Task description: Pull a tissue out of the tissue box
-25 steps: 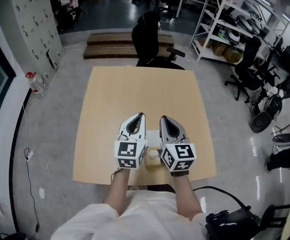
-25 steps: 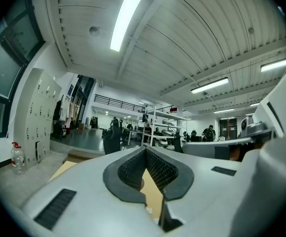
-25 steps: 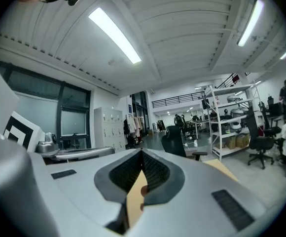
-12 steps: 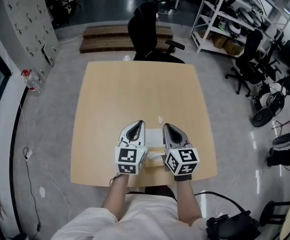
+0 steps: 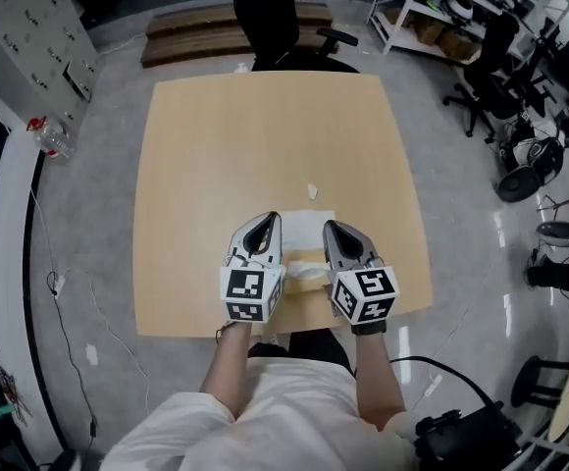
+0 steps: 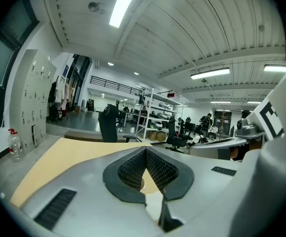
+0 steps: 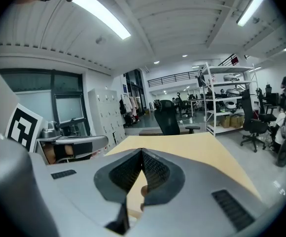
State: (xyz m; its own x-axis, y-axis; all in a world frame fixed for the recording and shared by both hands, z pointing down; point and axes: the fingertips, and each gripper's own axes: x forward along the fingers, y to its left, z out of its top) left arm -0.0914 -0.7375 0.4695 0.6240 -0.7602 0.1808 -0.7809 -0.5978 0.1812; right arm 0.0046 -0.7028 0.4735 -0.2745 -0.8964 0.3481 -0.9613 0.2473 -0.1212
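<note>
A tan tissue box with white tissue sticking out of its top sits near the front edge of the wooden table. My two grippers flank it and point away from me. The left gripper is on the box's left and the right gripper on its right. Both are shut with nothing between the jaws, as the left gripper view and the right gripper view show. A flat white tissue lies just beyond the box, and a small white scrap lies farther out.
A black office chair stands at the table's far edge. Metal shelves and more chairs fill the right side of the room. A water bottle stands on the floor at the left, by the lockers.
Both grippers have sunk toward the table, side by side and still shut. More of the tissue box and the flat tissue beyond it now shows between them.
</note>
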